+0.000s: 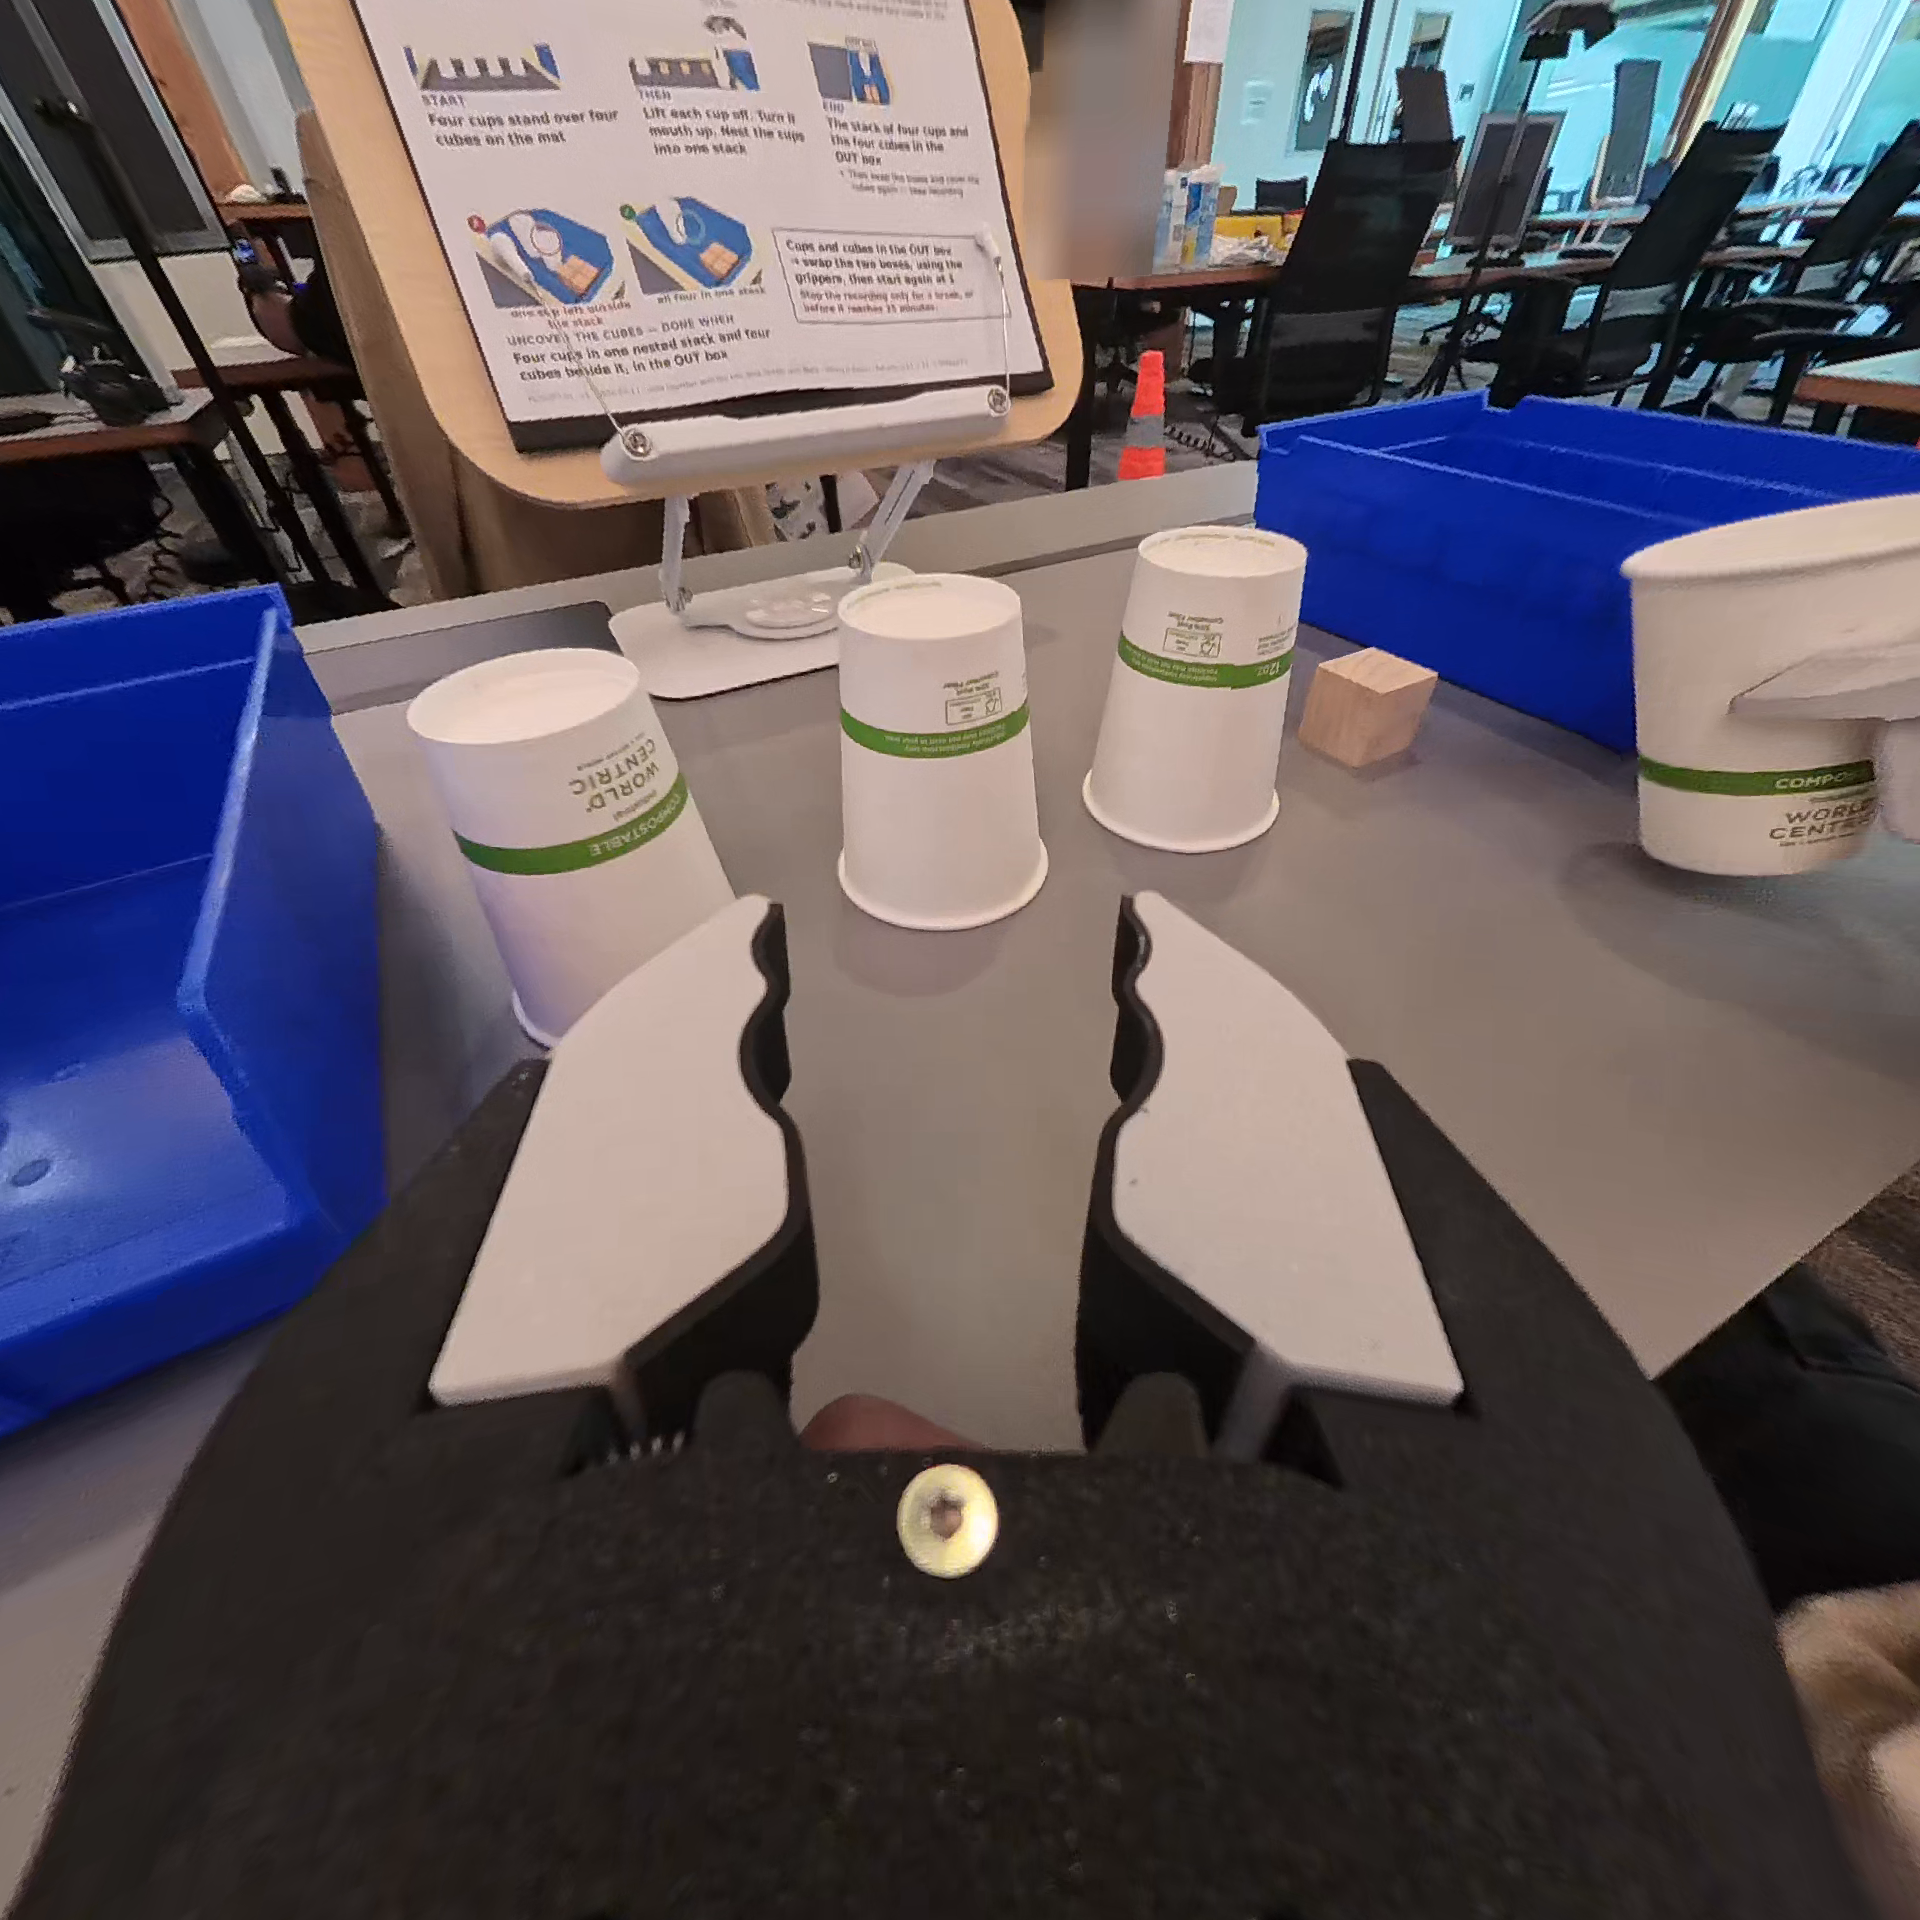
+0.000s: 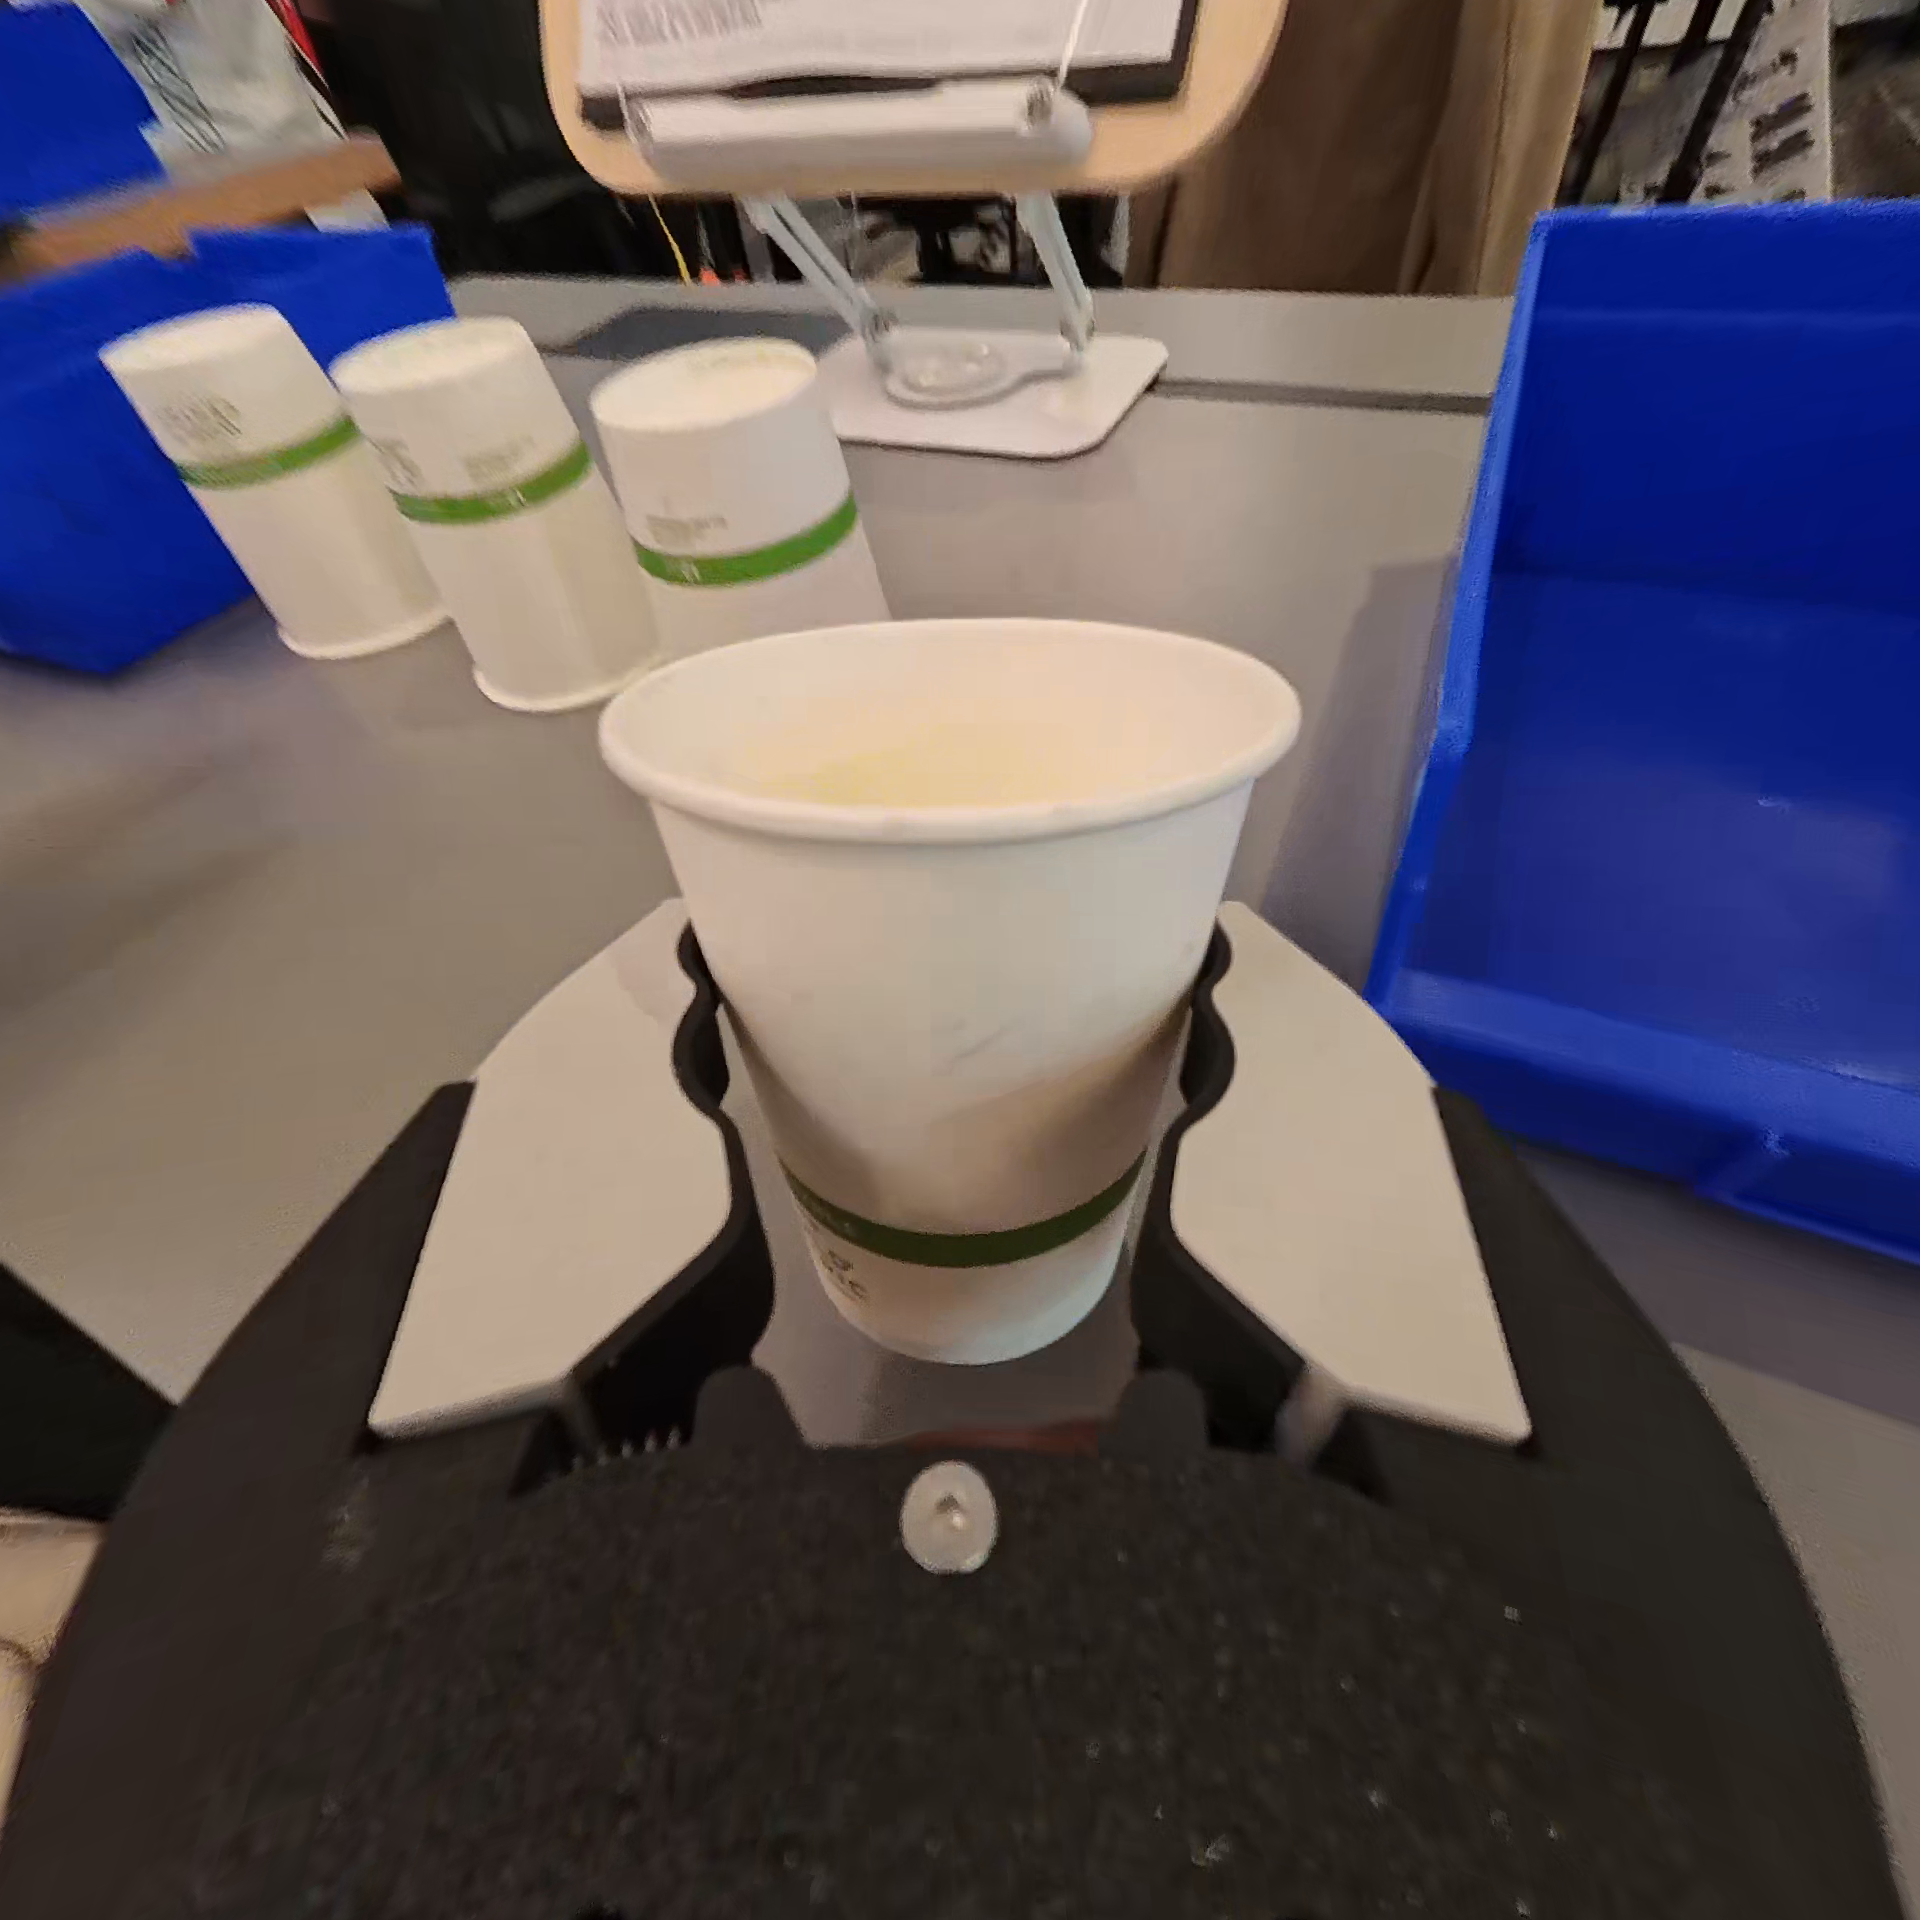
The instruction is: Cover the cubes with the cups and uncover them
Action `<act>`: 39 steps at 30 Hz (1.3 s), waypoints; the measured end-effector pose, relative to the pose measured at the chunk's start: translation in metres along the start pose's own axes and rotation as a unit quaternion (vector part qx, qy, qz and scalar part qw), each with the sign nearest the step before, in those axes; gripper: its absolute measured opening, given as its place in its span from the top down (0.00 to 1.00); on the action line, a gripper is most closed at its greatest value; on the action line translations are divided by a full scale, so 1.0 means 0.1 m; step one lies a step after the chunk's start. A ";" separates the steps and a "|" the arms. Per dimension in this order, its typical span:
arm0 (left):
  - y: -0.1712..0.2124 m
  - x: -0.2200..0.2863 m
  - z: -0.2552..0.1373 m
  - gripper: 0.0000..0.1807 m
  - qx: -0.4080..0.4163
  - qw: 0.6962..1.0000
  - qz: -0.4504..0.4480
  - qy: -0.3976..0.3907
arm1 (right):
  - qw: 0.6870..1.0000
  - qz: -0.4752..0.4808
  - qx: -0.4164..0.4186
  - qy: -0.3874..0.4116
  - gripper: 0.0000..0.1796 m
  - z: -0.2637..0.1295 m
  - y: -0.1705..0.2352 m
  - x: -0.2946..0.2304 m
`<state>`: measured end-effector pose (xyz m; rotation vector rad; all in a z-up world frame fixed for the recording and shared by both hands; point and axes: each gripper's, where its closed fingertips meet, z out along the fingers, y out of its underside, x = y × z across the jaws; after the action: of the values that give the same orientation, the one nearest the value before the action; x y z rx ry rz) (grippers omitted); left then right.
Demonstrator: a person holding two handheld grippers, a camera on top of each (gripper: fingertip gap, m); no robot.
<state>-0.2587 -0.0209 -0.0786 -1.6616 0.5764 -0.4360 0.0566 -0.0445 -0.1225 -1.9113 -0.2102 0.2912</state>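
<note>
Cups first: three white paper ones with green bands stand mouth-down in a row on the grey bench [image 1: 1455,1039] — left cup [image 1: 566,821], middle cup [image 1: 935,748], right cup [image 1: 1195,686]. Just right of them we see a bare wooden cube [image 1: 1363,704], with blue bins at far right [image 1: 1455,540] and near left [image 1: 156,935]. Our right gripper [image 2: 951,1049] clamps a fourth cup [image 2: 951,935] mouth-up, off the bench. Our left gripper [image 1: 948,997] hovers parted and empty — nothing between it and the middle cup.

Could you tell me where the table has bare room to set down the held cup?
Free: the grey table between the left gripper, the wooden cube and the right blue bin. Crowded: the three upside-down cups in a row.
</note>
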 end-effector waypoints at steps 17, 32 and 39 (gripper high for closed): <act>0.23 0.10 0.12 0.67 -0.038 0.999 -0.005 0.025 | 0.998 -0.010 -0.059 0.015 0.51 -0.14 0.24 0.09; 0.28 -0.03 0.12 0.66 -0.053 0.997 -0.050 0.018 | 0.998 -0.050 0.022 0.024 0.45 -0.35 -0.10 0.06; 0.25 -0.03 0.11 0.66 -0.054 0.997 -0.053 0.019 | 0.991 -0.111 0.052 0.053 0.48 -0.73 -0.72 0.07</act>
<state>-0.2575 -0.0134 -0.1049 -1.7958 0.5489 -0.5229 0.0850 -0.0825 -0.0315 -1.7769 -0.3269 0.0509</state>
